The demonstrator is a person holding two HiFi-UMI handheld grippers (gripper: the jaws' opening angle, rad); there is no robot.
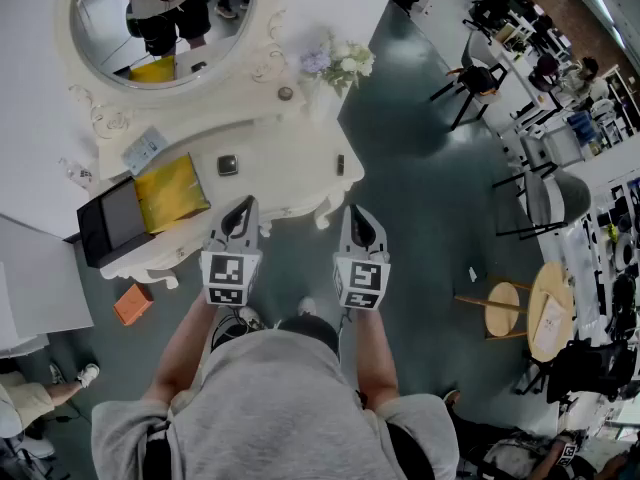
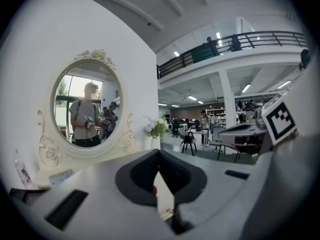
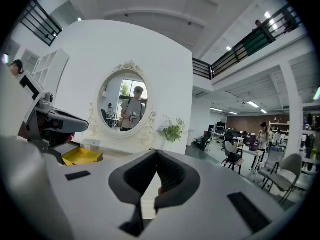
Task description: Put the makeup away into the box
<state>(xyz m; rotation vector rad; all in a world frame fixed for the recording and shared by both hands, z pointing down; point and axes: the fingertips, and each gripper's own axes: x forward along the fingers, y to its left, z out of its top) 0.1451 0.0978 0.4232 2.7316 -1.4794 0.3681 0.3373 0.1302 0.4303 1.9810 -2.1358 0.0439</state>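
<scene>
White surface [image 1: 285,173] in the head view carries the makeup: a dark compact [image 1: 228,165] near the yellow-lined box [image 1: 172,193], and a slim dark stick [image 1: 340,165] by the right edge. My left gripper [image 1: 238,218] and right gripper [image 1: 360,226] hang short of it. In the left gripper view the jaws are together, empty. The right gripper view shows the same. I should open the jaws first, then approach the compact low and square.
</scene>
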